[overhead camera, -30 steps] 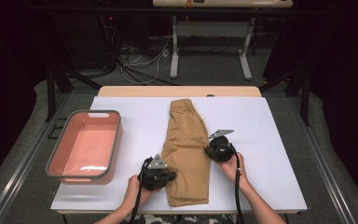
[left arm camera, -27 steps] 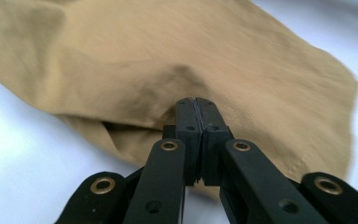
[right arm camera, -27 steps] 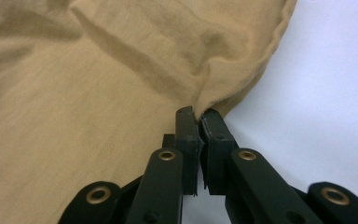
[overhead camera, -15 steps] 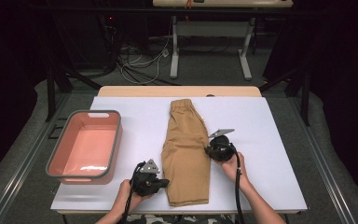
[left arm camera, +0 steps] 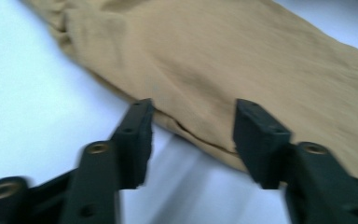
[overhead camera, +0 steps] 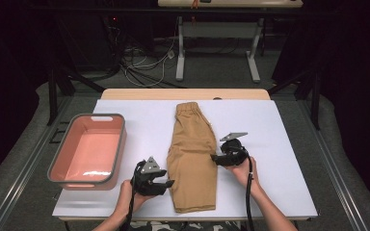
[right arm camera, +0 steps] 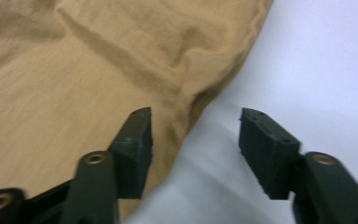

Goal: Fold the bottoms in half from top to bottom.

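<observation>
The left gripper (overhead camera: 166, 183) sits at the left edge of the tan shorts (overhead camera: 192, 159), its jaws having just been opening; they now stand apart with nothing pinched, the cloth's edge lying just ahead of them in the left gripper view (left arm camera: 191, 140). Left of it, at the table's left edge, rests a pink tub (overhead camera: 87, 150) with a grey rim, empty and well apart from the garment; by my reading it waits there as the place the folded piece will go.

The shorts lie folded lengthwise into one narrow strip in the middle of the white table (overhead camera: 279, 139), waistband away from the person and leg hems toward them. That flat, straight lie suggests a fold has just been laid and let go.

The right gripper (overhead camera: 214, 157) rests at the strip's right edge, higher up the garment than its partner. Its jaws have likewise just been opening and hold nothing; the right gripper view (right arm camera: 193, 140) shows the hem's curve running between them.
</observation>
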The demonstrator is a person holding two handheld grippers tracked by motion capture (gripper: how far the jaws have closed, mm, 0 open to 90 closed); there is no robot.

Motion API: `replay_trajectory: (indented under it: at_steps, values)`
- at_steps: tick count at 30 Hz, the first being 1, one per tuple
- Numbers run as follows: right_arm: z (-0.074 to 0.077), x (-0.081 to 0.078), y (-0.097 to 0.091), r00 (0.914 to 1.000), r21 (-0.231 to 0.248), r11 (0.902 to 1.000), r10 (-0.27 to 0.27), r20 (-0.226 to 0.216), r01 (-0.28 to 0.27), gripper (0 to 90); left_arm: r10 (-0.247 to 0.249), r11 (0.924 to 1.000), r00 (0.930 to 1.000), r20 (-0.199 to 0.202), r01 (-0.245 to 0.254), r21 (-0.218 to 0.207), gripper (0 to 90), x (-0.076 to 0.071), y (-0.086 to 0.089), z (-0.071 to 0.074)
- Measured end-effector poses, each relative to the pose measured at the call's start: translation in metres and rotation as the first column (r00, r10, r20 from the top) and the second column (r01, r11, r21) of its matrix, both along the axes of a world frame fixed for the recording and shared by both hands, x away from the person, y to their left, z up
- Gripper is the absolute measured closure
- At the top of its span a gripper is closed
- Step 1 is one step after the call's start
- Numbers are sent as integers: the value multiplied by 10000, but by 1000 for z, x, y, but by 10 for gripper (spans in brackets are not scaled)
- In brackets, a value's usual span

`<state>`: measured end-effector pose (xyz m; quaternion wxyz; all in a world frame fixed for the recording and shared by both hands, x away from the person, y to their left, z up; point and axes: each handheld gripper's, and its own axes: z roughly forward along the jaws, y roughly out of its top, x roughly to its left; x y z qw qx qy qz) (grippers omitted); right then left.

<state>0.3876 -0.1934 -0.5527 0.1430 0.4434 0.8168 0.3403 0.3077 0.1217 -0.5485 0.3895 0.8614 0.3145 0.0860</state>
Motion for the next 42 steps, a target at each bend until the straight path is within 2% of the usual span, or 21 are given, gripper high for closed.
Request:
replay_trajectory:
  at_steps: [5, 8, 11, 17, 18, 20, 23, 30, 35, 36, 42]
  values:
    - [-1, 3, -6, 10000, 71, 10000, 27, -8, -27, 265, -74, 9998, 9997, 213, 77, -162, 285, 4, 0, -1]
    - [0, 4, -8, 9998, 135, 9998, 130, 178, -133, 209, -117, 9994, 9998, 189, 123, -311, 231, 6, -2, -1]
    - [1, 5, -9, 9995, 225, 9996, 187, 246, -192, 156, -272, 9994, 9989, 379, 281, -224, 183, 8, -3, -1]
    - [3, 9, -8, 9983, 282, 9988, 390, 442, -403, 117, -449, 9986, 9982, 408, 459, -261, 146, 5, -6, -2]
    - [4, 10, -8, 9981, 323, 9986, 394, 469, -410, 105, -520, 9984, 9973, 511, 530, -185, 139, 6, -6, -2]
    - [4, 12, -7, 9977, 378, 9980, 492, 470, -510, 92, -498, 9984, 9979, 414, 508, -229, 131, 6, -7, -2]
    - [4, 15, -7, 9966, 414, 9974, 561, 604, -586, 77, -540, 9983, 9962, 683, 553, -166, 112, 7, -8, -1]
    - [5, 16, -4, 9946, 398, 9961, 755, 713, -785, 55, -599, 9979, 9960, 657, 613, -193, 66, 6, -14, -1]
    - [7, 16, -3, 9921, 528, 9953, 759, 1000, -814, 43, -669, 9977, 9947, 775, 679, -93, 30, 6, -14, -1]
    - [8, 15, -2, 9926, 549, 9953, 743, 958, -798, 38, -608, 9979, 9958, 689, 621, -165, 22, 6, -14, -1]
    - [8, 16, -1, 9929, 520, 9950, 800, 879, -848, 24, -576, 9981, 9954, 771, 589, -150, 9, 5, -14, 0]
